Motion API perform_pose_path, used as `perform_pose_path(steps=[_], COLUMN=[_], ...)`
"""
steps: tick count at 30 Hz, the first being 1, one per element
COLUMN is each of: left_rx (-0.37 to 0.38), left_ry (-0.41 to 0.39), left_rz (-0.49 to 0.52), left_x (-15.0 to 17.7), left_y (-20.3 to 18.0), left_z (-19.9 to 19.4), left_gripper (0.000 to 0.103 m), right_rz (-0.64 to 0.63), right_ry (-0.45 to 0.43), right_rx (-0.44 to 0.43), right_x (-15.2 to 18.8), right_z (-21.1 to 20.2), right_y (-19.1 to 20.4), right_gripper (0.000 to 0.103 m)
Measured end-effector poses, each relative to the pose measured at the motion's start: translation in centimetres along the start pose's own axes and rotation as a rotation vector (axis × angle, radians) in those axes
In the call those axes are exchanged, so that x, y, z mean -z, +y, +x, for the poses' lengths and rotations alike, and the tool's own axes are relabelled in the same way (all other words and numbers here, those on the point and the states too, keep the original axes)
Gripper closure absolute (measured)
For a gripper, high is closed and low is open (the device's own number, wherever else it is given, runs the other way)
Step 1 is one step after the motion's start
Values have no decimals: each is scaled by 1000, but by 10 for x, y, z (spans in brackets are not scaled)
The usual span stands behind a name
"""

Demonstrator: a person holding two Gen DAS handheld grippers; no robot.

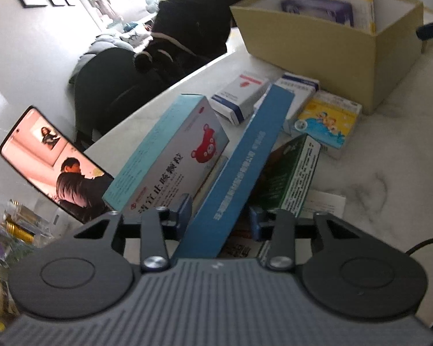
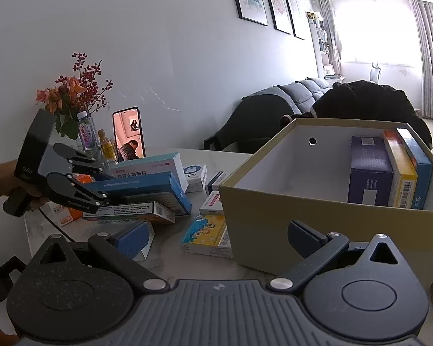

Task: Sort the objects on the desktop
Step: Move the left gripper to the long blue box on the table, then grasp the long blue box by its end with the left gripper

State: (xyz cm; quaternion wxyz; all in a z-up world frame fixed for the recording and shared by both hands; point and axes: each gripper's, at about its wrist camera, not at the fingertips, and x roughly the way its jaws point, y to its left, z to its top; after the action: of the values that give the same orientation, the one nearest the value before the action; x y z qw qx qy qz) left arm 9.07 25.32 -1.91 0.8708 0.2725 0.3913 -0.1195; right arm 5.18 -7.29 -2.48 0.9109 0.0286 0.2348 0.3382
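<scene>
- Step in hand, as I judge it: picking up one medicine carton to go into the cardboard box (image 2: 317, 201).
- The left gripper (image 1: 220, 216) has the blue carton (image 1: 245, 155) on edge between its jaws. In the right wrist view its jaws reach the carton's end, but I cannot tell whether the pads press on it or a gap is left.
- The blue carton sits in the heap toward the tabletop's (image 1: 389, 173) left side, leaning against the bear-printed carton (image 1: 176, 155), with the green carton (image 1: 291, 178) on its other side.
- The right gripper (image 2: 213, 236) hovers low with jaws wide apart and empty, at the near wall of the cardboard box.
- The cardboard box stands toward the right end of the tabletop; three cartons are upright at its right wall, and the rest of its floor is bare.
- Next move, I judge: a firm clamp, a lift clear of the neighbours, then a carry over the box rim.
- Risk: the leaning bear-printed carton may topple as its prop goes.
- The yellow carton (image 2: 207, 235) lies just beside the box's near left corner.
</scene>
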Motion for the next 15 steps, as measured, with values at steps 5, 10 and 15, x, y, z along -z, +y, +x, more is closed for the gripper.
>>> perform_pose_path(steps=[5, 10, 15], left_rx=[13, 10, 38], left_ry=[81, 152, 155], left_rz=[15, -3, -88], left_x=[-17, -32, -38], left_y=[-5, -4, 2], left_z=[9, 19, 17], left_gripper=[73, 74, 79], right_rz=[12, 27, 42], right_ry=[-2, -9, -14], right_rx=[-8, -15, -15], right_x=[2, 4, 7], right_z=[1, -1, -6], right_y=[0, 0, -4], right_gripper=[1, 1, 1])
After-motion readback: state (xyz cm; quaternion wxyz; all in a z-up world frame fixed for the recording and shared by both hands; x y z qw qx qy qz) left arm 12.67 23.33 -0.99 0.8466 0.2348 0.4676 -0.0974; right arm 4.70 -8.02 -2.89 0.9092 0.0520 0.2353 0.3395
